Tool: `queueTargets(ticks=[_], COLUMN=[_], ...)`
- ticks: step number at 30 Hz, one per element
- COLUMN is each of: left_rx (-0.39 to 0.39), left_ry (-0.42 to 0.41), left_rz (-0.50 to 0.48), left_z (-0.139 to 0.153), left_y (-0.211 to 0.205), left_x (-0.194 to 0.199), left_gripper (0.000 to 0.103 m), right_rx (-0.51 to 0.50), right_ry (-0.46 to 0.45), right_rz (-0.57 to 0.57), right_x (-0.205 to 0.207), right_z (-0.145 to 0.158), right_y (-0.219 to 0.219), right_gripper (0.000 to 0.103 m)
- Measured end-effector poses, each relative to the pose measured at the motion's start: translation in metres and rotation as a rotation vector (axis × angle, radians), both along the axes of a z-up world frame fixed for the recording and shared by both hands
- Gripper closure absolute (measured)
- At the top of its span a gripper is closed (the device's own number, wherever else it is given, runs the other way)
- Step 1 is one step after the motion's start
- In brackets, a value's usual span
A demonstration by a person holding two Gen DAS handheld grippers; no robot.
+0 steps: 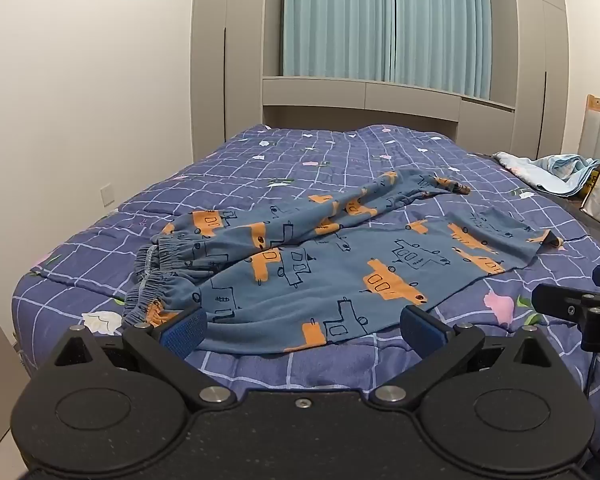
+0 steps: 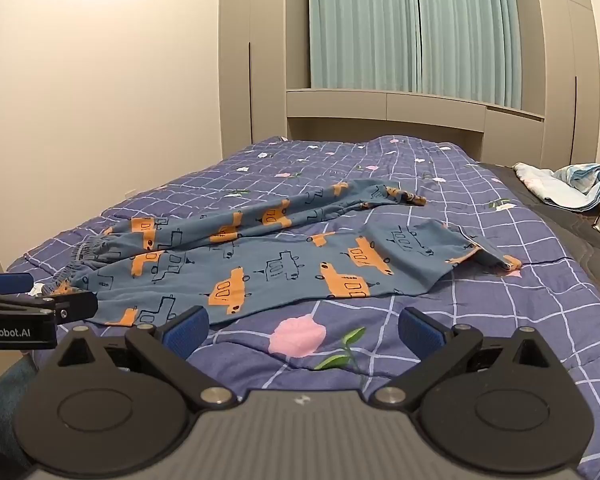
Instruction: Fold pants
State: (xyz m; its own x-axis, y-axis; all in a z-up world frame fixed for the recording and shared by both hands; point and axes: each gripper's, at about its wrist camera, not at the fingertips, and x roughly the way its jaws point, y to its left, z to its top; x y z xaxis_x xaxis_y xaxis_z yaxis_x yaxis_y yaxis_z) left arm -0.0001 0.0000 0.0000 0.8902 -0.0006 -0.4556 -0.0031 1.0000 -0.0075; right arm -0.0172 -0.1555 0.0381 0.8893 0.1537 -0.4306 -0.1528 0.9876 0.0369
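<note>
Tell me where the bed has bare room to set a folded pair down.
Bare quilt lies right of the pants, up to the bed's right edge, and beyond the far leg toward the cabinets. The near-left strip is crowded: waistband, left gripper. A crumpled blanket fills the far right.

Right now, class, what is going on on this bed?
A person holds a hand-held gripper in each hand over a bed with a purple checked quilt. A pair of blue pants with orange car prints lies unfolded on it, legs spread apart. The left hand-held gripper is open at the near edge of the pants; the right hand-held gripper is open over bare quilt. Neither grips anything.
</note>
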Motion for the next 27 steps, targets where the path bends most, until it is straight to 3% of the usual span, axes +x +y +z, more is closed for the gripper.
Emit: queueTargets(ticks=[27], left_rx=[0.004], left_ry=[-0.002], left_rz=[-0.006], left_z=[0.0007], left_y=[-0.0003], left_x=[-0.0019], left_gripper=[0.000], right_rx=[0.000], right_ry=[0.002], right_rz=[-0.002], right_x=[-0.0002], right_z=[-0.0021], right_y=[0.0001], right_gripper=[0.000])
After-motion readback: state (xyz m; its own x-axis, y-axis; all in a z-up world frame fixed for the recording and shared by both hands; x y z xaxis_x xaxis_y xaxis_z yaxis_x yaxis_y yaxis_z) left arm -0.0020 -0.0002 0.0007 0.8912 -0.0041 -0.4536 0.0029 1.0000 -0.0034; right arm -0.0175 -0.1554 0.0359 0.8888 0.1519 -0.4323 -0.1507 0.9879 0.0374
